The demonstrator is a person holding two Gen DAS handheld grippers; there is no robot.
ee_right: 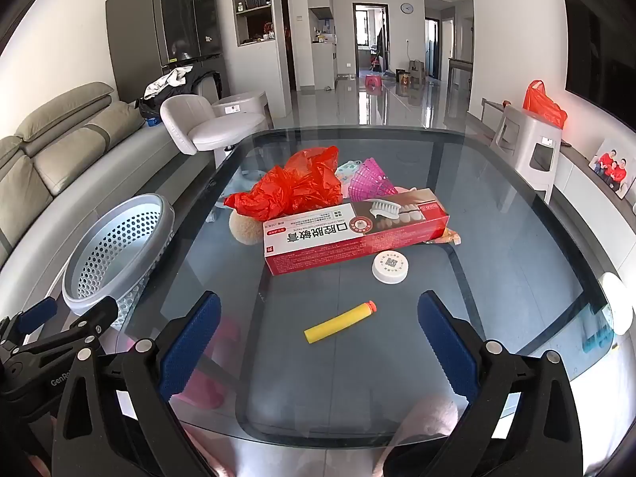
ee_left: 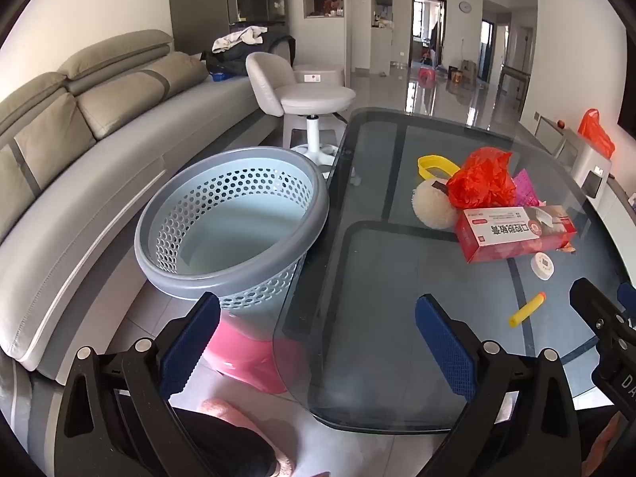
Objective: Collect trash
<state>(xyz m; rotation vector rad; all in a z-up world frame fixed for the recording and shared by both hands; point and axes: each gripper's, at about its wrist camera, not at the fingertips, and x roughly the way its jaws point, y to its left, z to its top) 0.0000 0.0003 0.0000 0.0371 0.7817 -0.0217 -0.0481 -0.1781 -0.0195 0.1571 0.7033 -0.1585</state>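
1. We hold both tools empty: the left gripper (ee_left: 316, 342) stands wide apart over the near edge of the glass table (ee_left: 377, 338), and the right gripper (ee_right: 318, 344) is just as wide, with nothing between its blue ridged pads (ee_right: 190, 342).

2. The trash lies in a loose cluster on the table top. Nearest the right gripper is a yellow foam dart (ee_right: 340, 322) with an orange tip, lying flat and apart from the rest. We judge it very light and squashy; a gentle pinch across its middle should do, though it may roll on the slick glass.

3. Just beyond sits a white round cap (ee_right: 390, 265), low and hard-looking. We would take it across its rim; being shallow, it may slip from the pads.

4. The red toothpaste box (ee_right: 355, 234) is long, thin card, probably light and easily crushed. We would grip it across its narrow width near the middle.

5. Behind it a crumpled red plastic bag (ee_right: 296, 189) looks soft and weightless; any raised fold offers a hold. A pale fluffy ball (ee_right: 246, 230) touches the box's left end, and a pink perforated plastic piece (ee_right: 367, 181) lies behind the box.

6. The grey perforated wastebasket (ee_left: 234, 222) stands on a pink stool (ee_left: 254, 357) just beside the table's left edge, tilted slightly and with nothing visible inside. Its wide rigid rim makes an easy target.

7. A yellow plastic loop (ee_left: 435, 165) lies further back beside the bag.
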